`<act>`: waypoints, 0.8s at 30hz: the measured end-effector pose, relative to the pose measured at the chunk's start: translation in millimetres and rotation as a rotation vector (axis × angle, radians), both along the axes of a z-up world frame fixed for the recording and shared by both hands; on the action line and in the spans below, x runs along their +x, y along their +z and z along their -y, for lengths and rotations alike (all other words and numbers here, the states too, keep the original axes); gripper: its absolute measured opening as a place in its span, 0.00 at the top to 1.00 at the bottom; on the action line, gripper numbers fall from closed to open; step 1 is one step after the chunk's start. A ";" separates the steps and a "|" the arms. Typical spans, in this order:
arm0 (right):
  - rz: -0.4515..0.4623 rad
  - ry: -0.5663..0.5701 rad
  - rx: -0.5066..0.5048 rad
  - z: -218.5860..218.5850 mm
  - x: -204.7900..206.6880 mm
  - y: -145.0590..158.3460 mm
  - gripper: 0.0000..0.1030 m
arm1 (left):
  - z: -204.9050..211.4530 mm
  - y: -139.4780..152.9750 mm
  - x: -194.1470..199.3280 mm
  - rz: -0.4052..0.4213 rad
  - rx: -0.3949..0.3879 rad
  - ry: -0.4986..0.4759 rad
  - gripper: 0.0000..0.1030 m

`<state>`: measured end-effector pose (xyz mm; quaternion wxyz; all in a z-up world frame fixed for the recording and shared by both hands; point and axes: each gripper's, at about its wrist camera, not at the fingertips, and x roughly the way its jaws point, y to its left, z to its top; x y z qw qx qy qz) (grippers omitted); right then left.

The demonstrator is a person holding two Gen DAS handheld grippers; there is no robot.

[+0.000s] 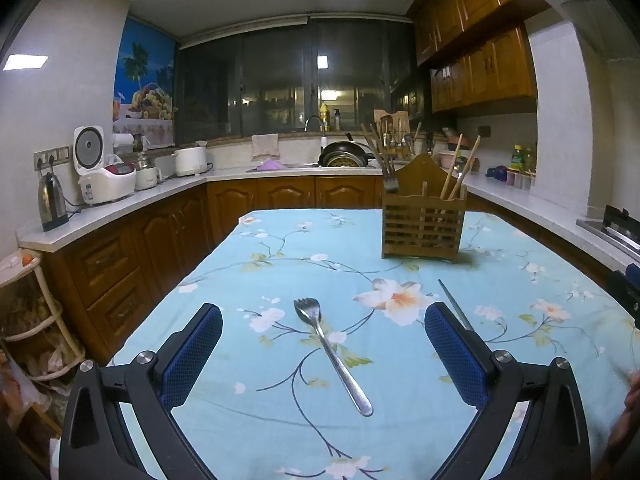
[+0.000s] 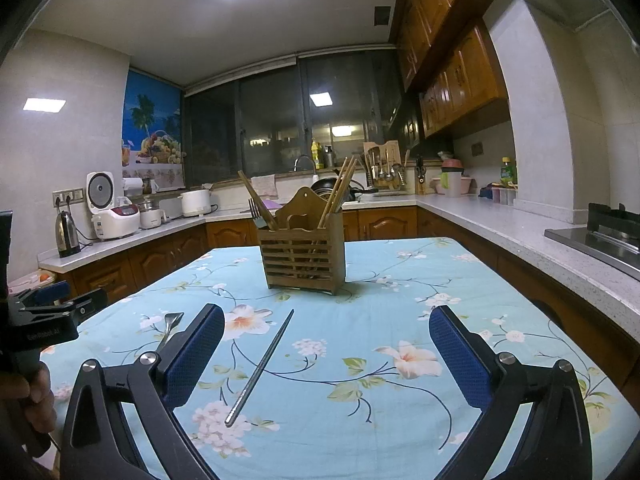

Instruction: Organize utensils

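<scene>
A metal fork (image 1: 330,354) lies on the floral blue tablecloth (image 1: 280,272), tines away from me, between the fingers of my open left gripper (image 1: 323,320). A metal chopstick (image 2: 260,368) lies on the cloth just inside the left finger of my open right gripper (image 2: 326,322); its tip also shows in the left wrist view (image 1: 454,304). A wooden utensil holder (image 1: 423,222) stands further back on the table, also in the right wrist view (image 2: 304,254), holding wooden chopsticks (image 2: 340,192) and a fork (image 2: 256,212). The fork's tines peek out left of my right gripper (image 2: 172,318).
Kitchen counters with wooden cabinets (image 1: 168,232) run around the table. A kettle (image 1: 51,202), rice cookers (image 1: 106,176) and a sink with a pan (image 1: 344,154) stand on the counters. A stove (image 2: 600,232) is at the right. The left hand-held gripper body (image 2: 44,316) shows at the left edge.
</scene>
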<state>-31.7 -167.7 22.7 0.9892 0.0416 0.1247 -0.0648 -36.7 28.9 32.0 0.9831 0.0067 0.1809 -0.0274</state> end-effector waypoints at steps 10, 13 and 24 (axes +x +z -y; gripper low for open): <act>0.000 0.000 0.000 1.0 0.0 0.3 0.00 | 0.3 -0.1 -1.6 0.003 0.000 -0.009 0.01; -0.001 0.000 0.000 1.0 0.1 0.4 0.00 | 0.9 0.3 -2.6 0.004 0.001 -0.009 0.01; -0.001 0.000 0.001 0.2 -0.1 0.7 0.00 | 2.5 2.2 -4.7 0.000 -0.002 -0.013 0.01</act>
